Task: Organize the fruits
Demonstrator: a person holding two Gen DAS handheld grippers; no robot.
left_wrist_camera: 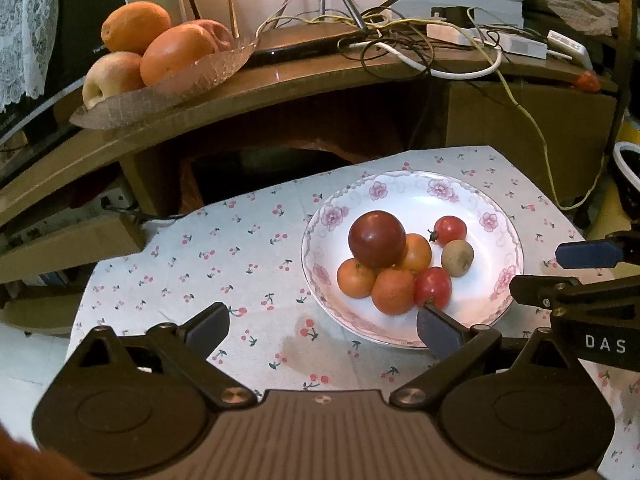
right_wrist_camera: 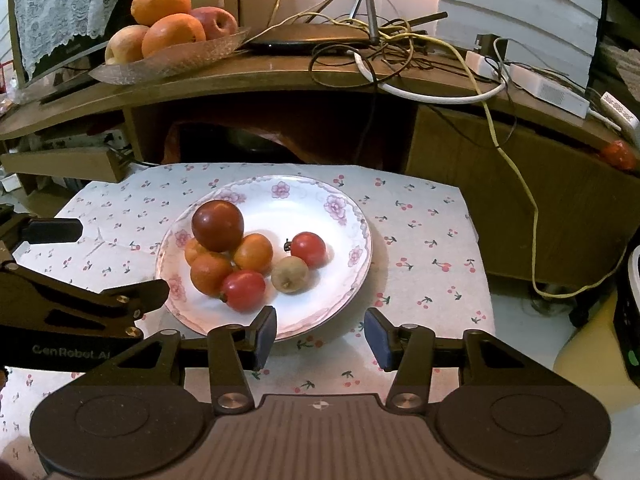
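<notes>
A white floral plate [left_wrist_camera: 492, 304] [right_wrist_camera: 332, 280] sits on the cherry-print cloth. It holds a dark red plum [left_wrist_camera: 377, 239] [right_wrist_camera: 217, 225] on top of several small oranges [left_wrist_camera: 393, 291] [right_wrist_camera: 211, 273], two red tomatoes [left_wrist_camera: 433, 287] [right_wrist_camera: 308, 249] and a small brown fruit [left_wrist_camera: 457, 257] [right_wrist_camera: 290, 274]. My left gripper [left_wrist_camera: 322, 330] is open and empty, near the plate's front left rim. My right gripper [right_wrist_camera: 320, 336] is open and empty, just in front of the plate's near rim.
A glass dish [left_wrist_camera: 180, 84] [right_wrist_camera: 168, 60] with large oranges and apples stands on the wooden shelf [right_wrist_camera: 280, 76] behind. Tangled cables [left_wrist_camera: 400, 36] and white adapters [right_wrist_camera: 552, 92] lie on the shelf's right part. A red fruit [right_wrist_camera: 618, 154] lies at the shelf's right end.
</notes>
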